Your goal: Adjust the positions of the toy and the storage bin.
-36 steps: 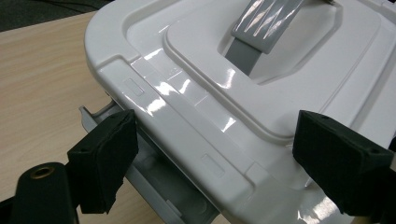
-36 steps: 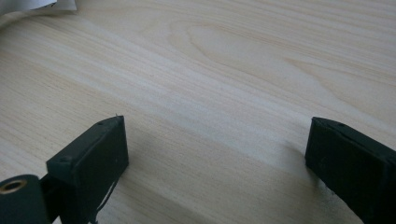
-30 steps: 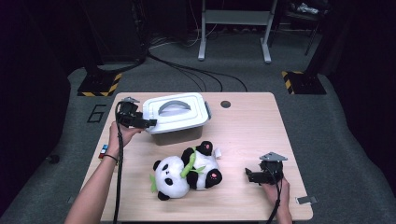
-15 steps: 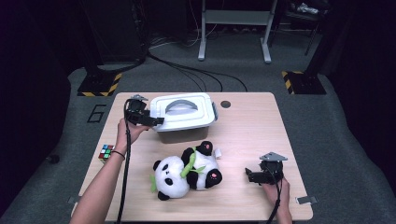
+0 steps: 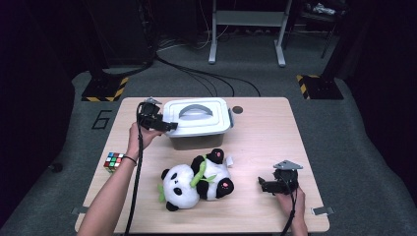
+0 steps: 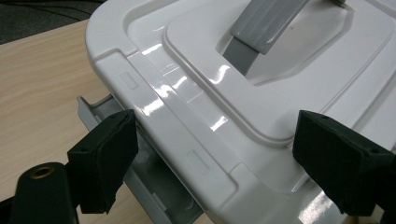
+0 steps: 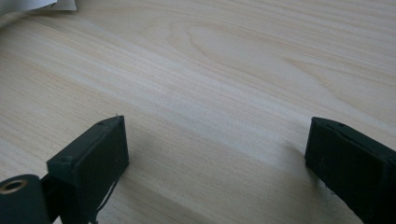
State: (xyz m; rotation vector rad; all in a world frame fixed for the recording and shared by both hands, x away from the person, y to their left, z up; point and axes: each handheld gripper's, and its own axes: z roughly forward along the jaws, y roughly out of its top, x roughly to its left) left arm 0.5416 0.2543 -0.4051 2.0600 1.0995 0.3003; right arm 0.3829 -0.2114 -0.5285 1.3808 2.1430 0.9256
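A white lidded storage box point(image 5: 199, 123) with a grey carry handle point(image 5: 195, 111) is sitting at the far middle of the wooden table point(image 5: 265, 123), its lid still on, as the left gripper point(image 5: 164, 126) is reaching over the lid's left edge above a grey side latch point(image 6: 140, 179), jaws spread wide and not pressing on it. Opening the box appears barely begun. The right gripper point(image 5: 261, 184) is resting near the table's right front, jaws wide and empty, beside a plush panda point(image 5: 196, 181), with a colour-tiled puzzle cube point(image 5: 113, 161) at the left edge.
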